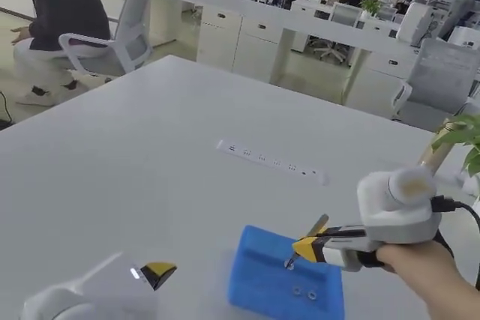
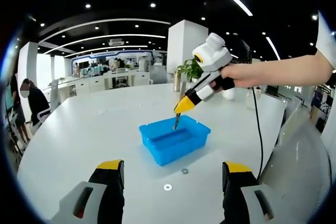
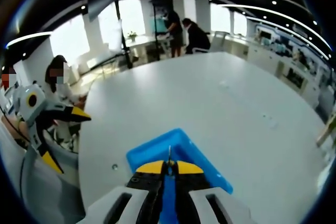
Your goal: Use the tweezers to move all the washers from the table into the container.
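1. Right gripper [image 1: 306,246]: rounded white housing, black jaws tipped yellow, thin black cable [image 2: 258,129] at the rear.
2. Left gripper [image 2: 173,166]: black jaws with yellow tips, grey slotted bases.
3. Right arm [image 2: 283,72]: white short sleeve [image 2: 326,38].

I see a bright blue container [image 1: 255,290] on my plain white table [image 1: 150,155]. The right gripper [image 1: 298,249] and left gripper [image 2: 173,165] are white, their black jaws tipped yellow. The tweezers [image 1: 289,263] look dark grey, the washers [image 2: 167,187] silvery.
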